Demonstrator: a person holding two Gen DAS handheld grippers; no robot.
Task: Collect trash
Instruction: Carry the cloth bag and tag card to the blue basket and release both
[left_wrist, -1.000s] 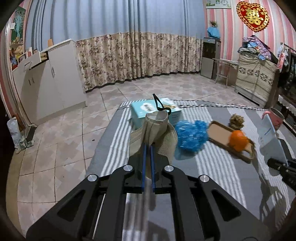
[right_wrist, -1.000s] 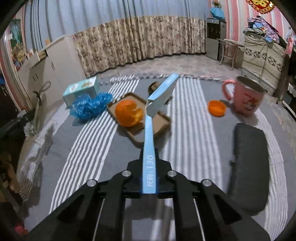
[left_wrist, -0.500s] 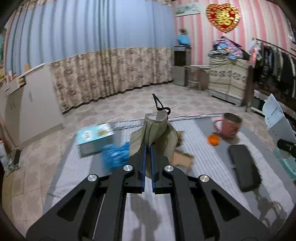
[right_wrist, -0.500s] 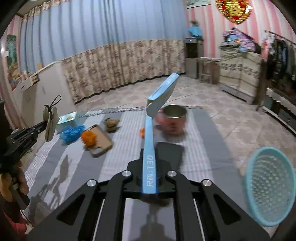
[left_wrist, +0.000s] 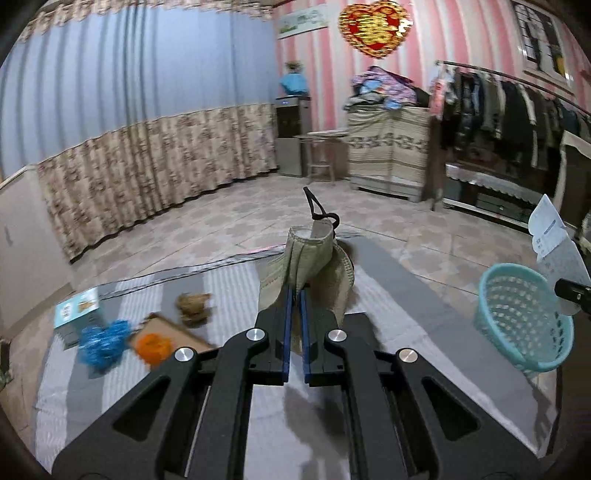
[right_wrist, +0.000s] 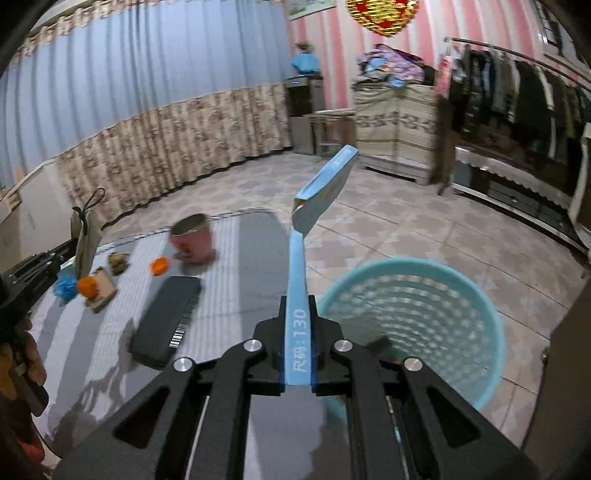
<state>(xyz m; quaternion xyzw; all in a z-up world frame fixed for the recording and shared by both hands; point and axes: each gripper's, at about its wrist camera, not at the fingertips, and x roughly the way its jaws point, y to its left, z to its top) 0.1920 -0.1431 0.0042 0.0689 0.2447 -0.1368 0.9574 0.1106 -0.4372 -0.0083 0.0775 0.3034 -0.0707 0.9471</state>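
Worktop (right_wrist: 240, 258) under striped grey cloth, far left: blue scrunched wrapper (left_wrist: 101, 341), orange peel (left_wrist: 153, 345) on cardboard scrap (left_wrist: 173, 328), brown clump (left_wrist: 194, 304), tissue box (left_wrist: 75, 308).

Left gripper (left_wrist: 294, 291): fingers clenched on beige face mask (left_wrist: 306, 258), held above worktop, black ear loop (left_wrist: 317, 206) sticking up. Soft, light, floppy; mid-fold pinch looks secure, may cling to pads on release.

Centre, right-wrist view: black case (right_wrist: 166, 321), pink mug (right_wrist: 194, 240), small orange lid (right_wrist: 159, 266); probably not all trash.

Right gripper (right_wrist: 297, 302): fingers clamped on blue paper packaging strip (right_wrist: 297, 295), folded end (right_wrist: 325, 188) sticking up. Thin, stiff-ish, very light; edge grip fine, may flutter when dropped.

Far right: teal mesh bin (right_wrist: 424, 314) on floor, rim just beside right gripper. Looks near drop position; strip likely first, mask after.
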